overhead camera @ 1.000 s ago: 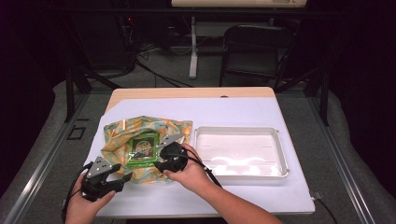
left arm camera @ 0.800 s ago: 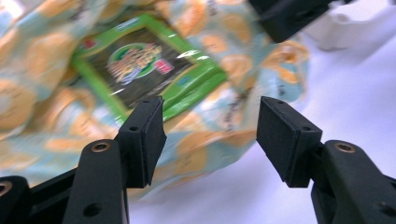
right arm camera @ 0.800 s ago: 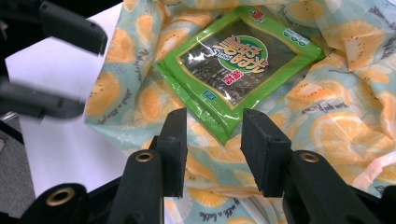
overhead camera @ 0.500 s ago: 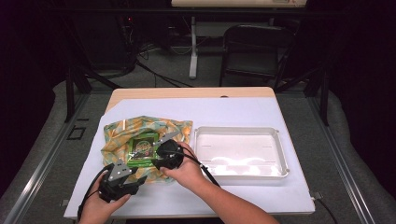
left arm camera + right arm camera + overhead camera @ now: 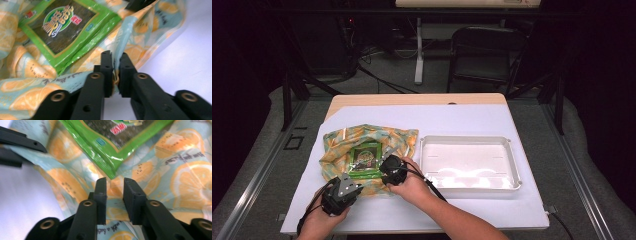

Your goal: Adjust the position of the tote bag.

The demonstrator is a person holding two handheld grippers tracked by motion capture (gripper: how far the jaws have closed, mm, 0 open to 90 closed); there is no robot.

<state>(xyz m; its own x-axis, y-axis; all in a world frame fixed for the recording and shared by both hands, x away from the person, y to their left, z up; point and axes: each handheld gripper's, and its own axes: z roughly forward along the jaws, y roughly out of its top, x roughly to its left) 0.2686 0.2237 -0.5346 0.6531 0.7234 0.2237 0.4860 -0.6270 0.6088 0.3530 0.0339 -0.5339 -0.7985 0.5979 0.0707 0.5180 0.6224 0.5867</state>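
A flat bag (image 5: 337, 145) printed with orange and lemon slices lies at the table's left. A green snack packet (image 5: 366, 157) rests in its middle. My left gripper (image 5: 348, 178) is at the bag's near edge, and in the left gripper view it (image 5: 115, 58) is shut on a raised edge of the bag (image 5: 25, 65), just below the packet (image 5: 62, 30). My right gripper (image 5: 385, 163) sits at the packet's near right corner. In the right gripper view its jaws (image 5: 115, 182) are nearly together, pinching a fold of the bag (image 5: 190, 175) just under the packet's corner (image 5: 117, 142).
A white rectangular tray (image 5: 469, 141) stands to the right of the bag, with nothing in it. A white sheet (image 5: 472, 120) covers the wooden table. A black chair (image 5: 487, 50) and cables lie beyond the far edge.
My left gripper has moved right and forward from the table's near left up to the bag's near edge. The right gripper has shifted only slightly.
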